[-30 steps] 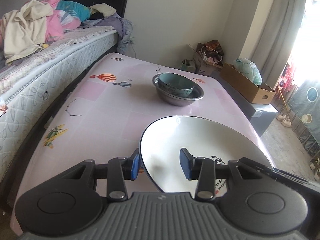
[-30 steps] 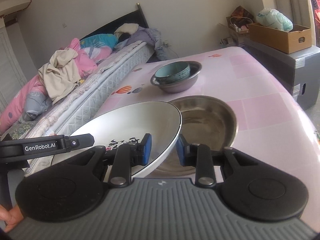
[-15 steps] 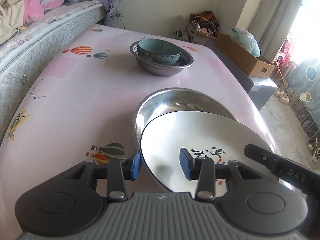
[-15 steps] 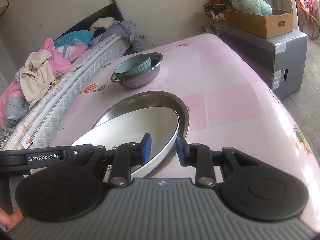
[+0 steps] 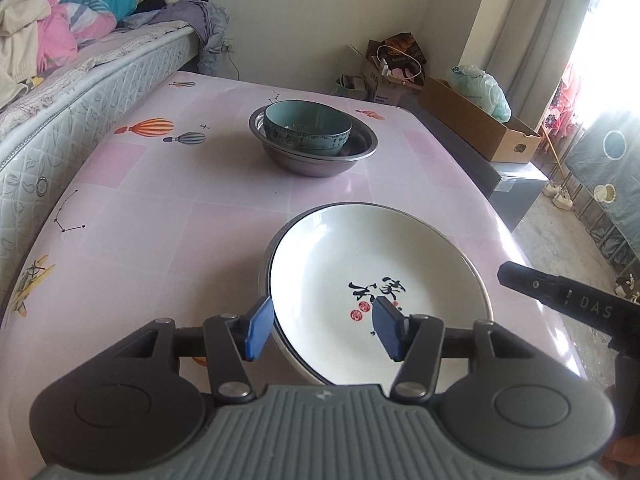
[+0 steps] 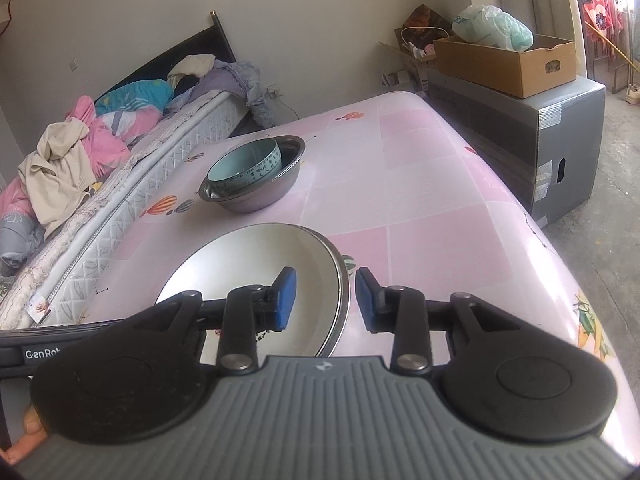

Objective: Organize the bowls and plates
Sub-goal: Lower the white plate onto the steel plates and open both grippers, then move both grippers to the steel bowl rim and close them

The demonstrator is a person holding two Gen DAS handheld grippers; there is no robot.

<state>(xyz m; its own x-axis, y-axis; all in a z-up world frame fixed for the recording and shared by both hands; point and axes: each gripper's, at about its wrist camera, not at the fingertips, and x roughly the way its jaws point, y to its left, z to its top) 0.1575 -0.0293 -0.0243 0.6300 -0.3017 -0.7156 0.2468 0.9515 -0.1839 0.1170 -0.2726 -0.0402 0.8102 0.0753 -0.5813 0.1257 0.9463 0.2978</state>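
A white plate (image 5: 372, 268) with black and red characters lies inside a steel plate (image 5: 276, 236) on the pink table; only the steel rim shows around it. My left gripper (image 5: 320, 330) is open, its blue pads straddling the plates' near rim. My right gripper (image 6: 325, 299) is open, its pads either side of the white plate's (image 6: 260, 264) right rim, with the steel rim (image 6: 343, 276) between them. Farther back a teal bowl (image 5: 308, 126) sits in a steel bowl (image 5: 316, 160); the same pair shows in the right wrist view (image 6: 248, 168).
The table (image 5: 160, 208) has a pink cloth with balloon prints. A bed (image 5: 60, 80) with piled clothes runs along its left side. A cardboard box (image 5: 476, 120) on a grey crate stands to the right, with floor beyond the right edge.
The white plate came down into the steel plate and now lies flat in it. Both grippers have opened off its rim and the views have pulled back a little.
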